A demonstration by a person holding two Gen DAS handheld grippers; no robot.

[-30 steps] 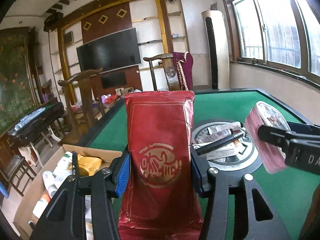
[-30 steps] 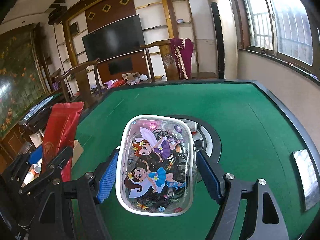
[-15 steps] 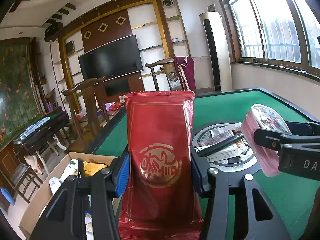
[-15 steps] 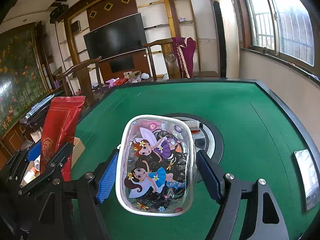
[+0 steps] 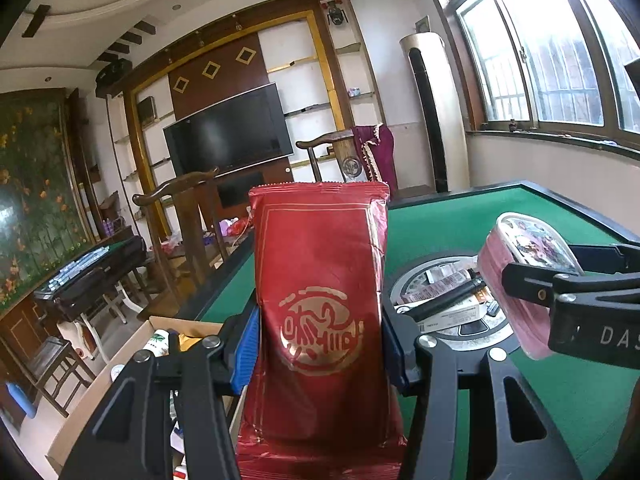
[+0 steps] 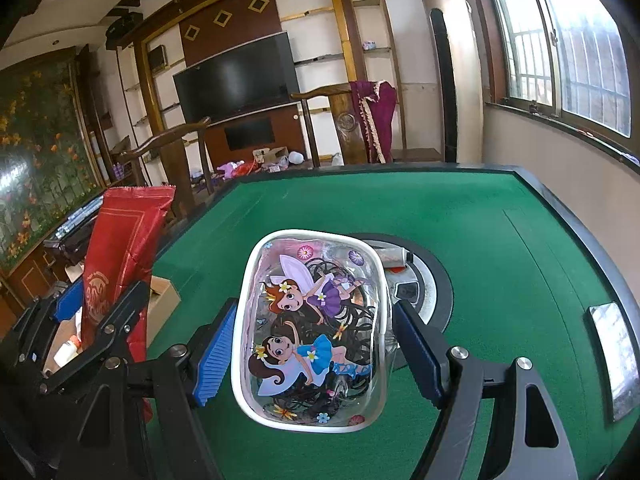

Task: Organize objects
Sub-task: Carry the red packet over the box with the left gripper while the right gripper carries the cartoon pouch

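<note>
The left tool [image 5: 318, 354] is clamped on a red foil packet [image 5: 320, 304]; its blue pads press the packet's two long edges at about the lower middle, with the jaws roughly halfway apart. The packet stands upright, its long axis vertical, the serrated top seam uppermost and the gold emblem facing the left wrist camera. It is held in the air beside the left edge of the green table [image 5: 460, 216], above an open cardboard box [image 5: 132, 354] that sits lower than the table top and holds bottles and a yellow pack.

The right tool [image 6: 316, 346] is clamped on a clear pouch [image 6: 312, 332] printed with two cartoon fairies, the jaws standing wide and the pads against its long sides. The pouch lies tilted, printed face up toward the camera, long axis running away along the fingers; dark coiled items show inside, possibly hair ties, though the print hides them. It hangs above the table, just nearer than the round centre panel [image 6: 430, 286] of the table. From the left wrist view the same pouch shows its pink side, to the right of the packet, and small cartons and a black stick lie on the centre panel.
</note>
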